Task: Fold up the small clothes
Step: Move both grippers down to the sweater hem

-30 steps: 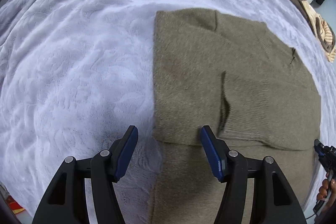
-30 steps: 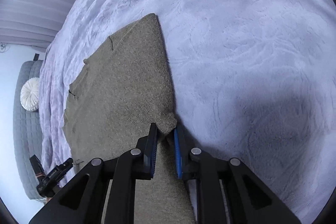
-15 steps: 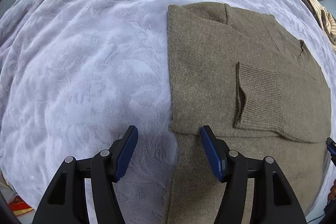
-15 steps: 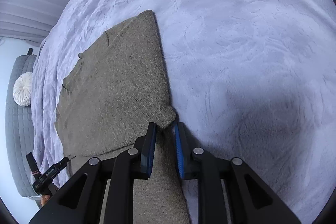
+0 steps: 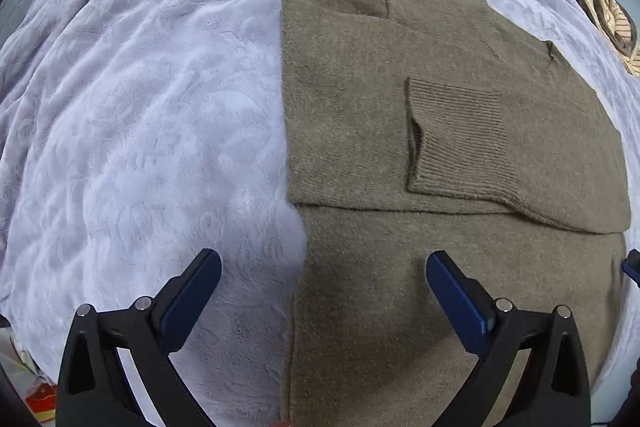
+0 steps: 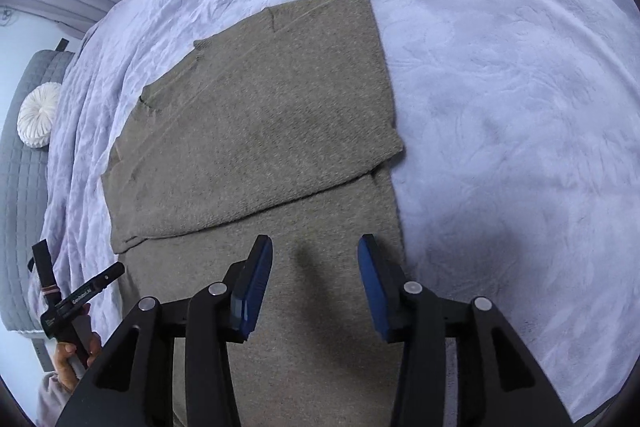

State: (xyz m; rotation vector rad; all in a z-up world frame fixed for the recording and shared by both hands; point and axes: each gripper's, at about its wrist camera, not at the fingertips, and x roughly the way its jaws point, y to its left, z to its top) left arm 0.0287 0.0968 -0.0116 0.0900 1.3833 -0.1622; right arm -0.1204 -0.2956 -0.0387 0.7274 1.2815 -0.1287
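The olive-brown knit sweater (image 5: 460, 155) lies flat on the pale lilac plush blanket (image 5: 152, 115), filling the centre and the 3 o'clock side of the left wrist view; its upper part is folded down over the body, with a ribbed cuff (image 5: 456, 143) resting on top and the folded edge running across just beyond the fingertips. The left gripper (image 5: 324, 297) hangs above the sweater's near left edge, its jaws having just swung out to their widest, nothing between them but cloth and blanket below. The right gripper (image 6: 316, 281) hovers over the near panel at 6 o'clock in its own view, its jaws having just been opening too, now parted with no fabric pinched. The fold looks laid and freshly let go, so the sensible thing is probably to lift both tools straight clear without snagging the knit, then take the near hem at its two corners evenly so the next fold lands square. At 8 o'clock in the right wrist view a hand (image 6: 74, 357) holds the other tool, whose printed label is too small to read reliably. A round white cushion (image 6: 38, 117) sits at 9 o'clock.
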